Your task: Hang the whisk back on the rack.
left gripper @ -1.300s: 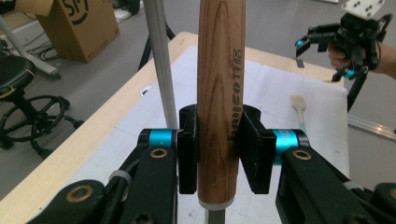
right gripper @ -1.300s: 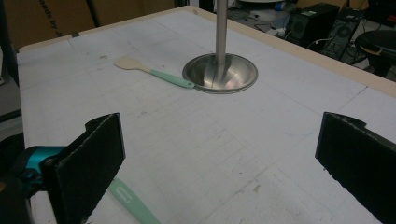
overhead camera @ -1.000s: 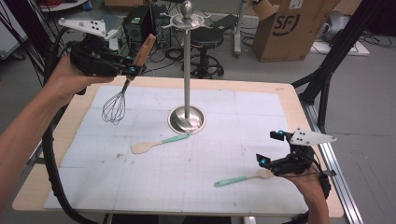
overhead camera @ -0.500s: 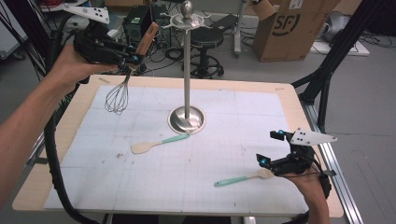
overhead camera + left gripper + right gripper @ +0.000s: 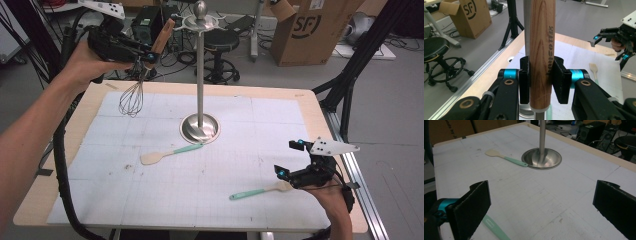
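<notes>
My left gripper [image 5: 149,56] is raised over the table's far left, shut on the wooden handle [image 5: 541,50] of a wire whisk [image 5: 132,100], whose wire head hangs down above the mat. The handle's top leans toward the hooks of the steel utensil stand [image 5: 200,75], which rises from a round base [image 5: 541,158]. My right gripper [image 5: 290,161] rests open near the front right edge, nothing between its pads [image 5: 477,205]. A spatula with a mint handle [image 5: 256,192] lies just beside it. A second spatula [image 5: 167,152] lies in front of the stand's base.
A white gridded mat [image 5: 210,200] covers the wooden table [image 5: 305,95]. Behind the table stand a cardboard box [image 5: 310,30], a black stool [image 5: 222,50] and a dark tripod leg [image 5: 350,70]. A cable [image 5: 62,180] trails down the left side.
My left gripper has carried the whisk up and to the right, closer to the stand's top. The right gripper and both spatulas have stayed where they were.
</notes>
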Available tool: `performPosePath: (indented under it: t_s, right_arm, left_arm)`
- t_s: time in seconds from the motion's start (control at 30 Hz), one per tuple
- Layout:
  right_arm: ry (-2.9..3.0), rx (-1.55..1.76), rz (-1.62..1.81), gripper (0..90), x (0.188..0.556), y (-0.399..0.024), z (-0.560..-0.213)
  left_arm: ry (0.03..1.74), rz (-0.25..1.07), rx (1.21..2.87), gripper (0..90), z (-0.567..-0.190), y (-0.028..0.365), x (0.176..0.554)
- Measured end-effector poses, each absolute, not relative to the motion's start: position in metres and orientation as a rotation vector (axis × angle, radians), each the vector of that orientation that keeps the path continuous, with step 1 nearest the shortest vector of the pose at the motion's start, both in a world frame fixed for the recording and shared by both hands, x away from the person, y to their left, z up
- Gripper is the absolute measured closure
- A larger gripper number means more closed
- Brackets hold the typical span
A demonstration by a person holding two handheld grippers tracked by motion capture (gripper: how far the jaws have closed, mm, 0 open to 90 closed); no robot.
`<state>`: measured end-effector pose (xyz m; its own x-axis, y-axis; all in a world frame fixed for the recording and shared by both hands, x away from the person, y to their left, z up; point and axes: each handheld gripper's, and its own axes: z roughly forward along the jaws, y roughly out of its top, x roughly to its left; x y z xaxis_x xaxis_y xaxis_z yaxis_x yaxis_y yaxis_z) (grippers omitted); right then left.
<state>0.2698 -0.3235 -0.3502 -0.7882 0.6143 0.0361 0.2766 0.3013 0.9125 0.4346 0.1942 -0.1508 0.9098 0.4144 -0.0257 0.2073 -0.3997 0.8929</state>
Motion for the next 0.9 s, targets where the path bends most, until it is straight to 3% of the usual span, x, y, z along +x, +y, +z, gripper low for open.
performPosePath:
  t_s: [0.9]
  right_arm:
    - [2.270,0.808,1.475,0.0,0.271,-0.323,-0.352]
  left_arm:
    - [0.425,0.205,2.001,70.5,-0.160,0.178,0.445]
